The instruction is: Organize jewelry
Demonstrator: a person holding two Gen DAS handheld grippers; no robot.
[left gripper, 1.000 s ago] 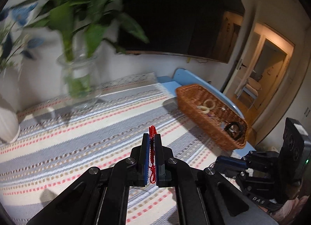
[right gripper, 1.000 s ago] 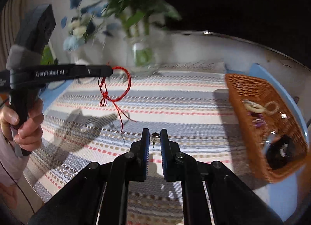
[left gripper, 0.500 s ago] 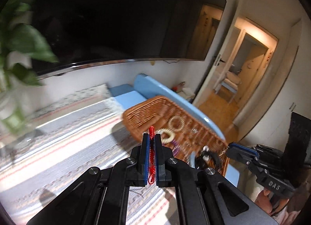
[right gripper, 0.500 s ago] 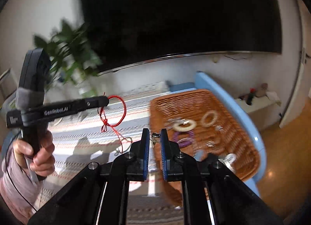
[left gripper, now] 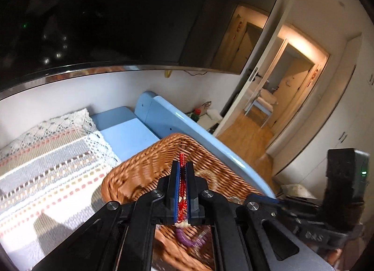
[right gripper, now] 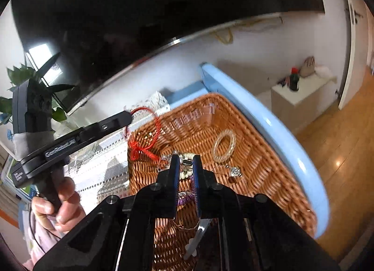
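Note:
My left gripper [left gripper: 183, 165] is shut on a red cord bracelet [left gripper: 181, 186]. It hovers over the near-left part of the brown wicker basket [left gripper: 145, 161]. In the right wrist view the left gripper [right gripper: 129, 116] reaches in from the left, and the red cord bracelet [right gripper: 145, 141] dangles from it above the basket's left rim [right gripper: 131, 154]. My right gripper [right gripper: 186, 161] is shut on a small metal jewelry piece [right gripper: 186, 163] above the basket's middle. In the basket lie a clear beaded bracelet [right gripper: 224, 146], a silver pendant [right gripper: 235, 171] and a purple bead bracelet [left gripper: 187, 240].
The basket sits at the right end of a blue table [right gripper: 275, 130], beside a striped cloth [left gripper: 46, 172]. A large dark TV [left gripper: 116, 13] hangs on the wall behind. A white cabinet [right gripper: 301, 98] with a bottle stands beyond the table. A plant [right gripper: 28, 77] stands at far left.
Both grippers have swung right, from over the striped cloth to over the wicker basket, each keeping its hold. The right gripper's view has rolled, so the basket now looks tilted.

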